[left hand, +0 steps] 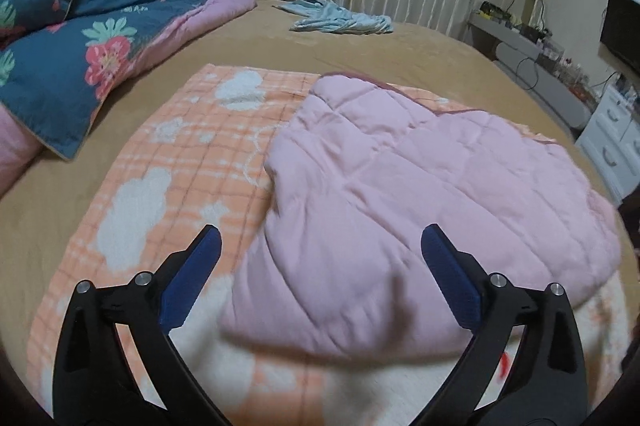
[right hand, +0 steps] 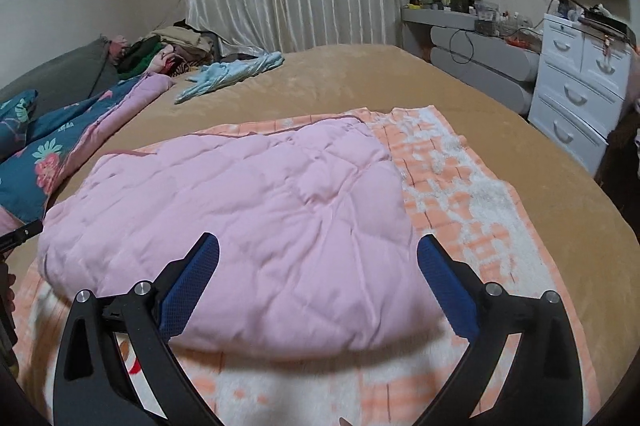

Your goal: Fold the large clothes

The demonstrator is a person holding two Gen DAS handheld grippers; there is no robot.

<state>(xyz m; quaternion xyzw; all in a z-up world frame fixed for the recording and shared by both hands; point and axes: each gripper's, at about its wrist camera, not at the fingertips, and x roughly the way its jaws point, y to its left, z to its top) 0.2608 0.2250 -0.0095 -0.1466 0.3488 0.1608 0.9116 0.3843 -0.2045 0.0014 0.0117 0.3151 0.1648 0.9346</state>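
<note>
The pink quilted garment (left hand: 420, 185) lies folded on the orange checked blanket (left hand: 160, 161) (spread on the bed (left hand: 360, 45)), while the left gripper (left hand: 320, 266) and the right gripper (right hand: 318, 266) hover above its near edge, both wide open and empty.

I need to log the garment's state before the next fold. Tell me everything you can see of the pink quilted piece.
The pink quilted piece looks soft and padded, stitched into puffy squares, with a darker mauve trim along its far edge. It lies folded over into a rounded, lumpy slab, flat on the orange-and-white blanket on the tan bed. Only the blanket touches it; both grippers' fingers stand open, off the fabric.
</note>
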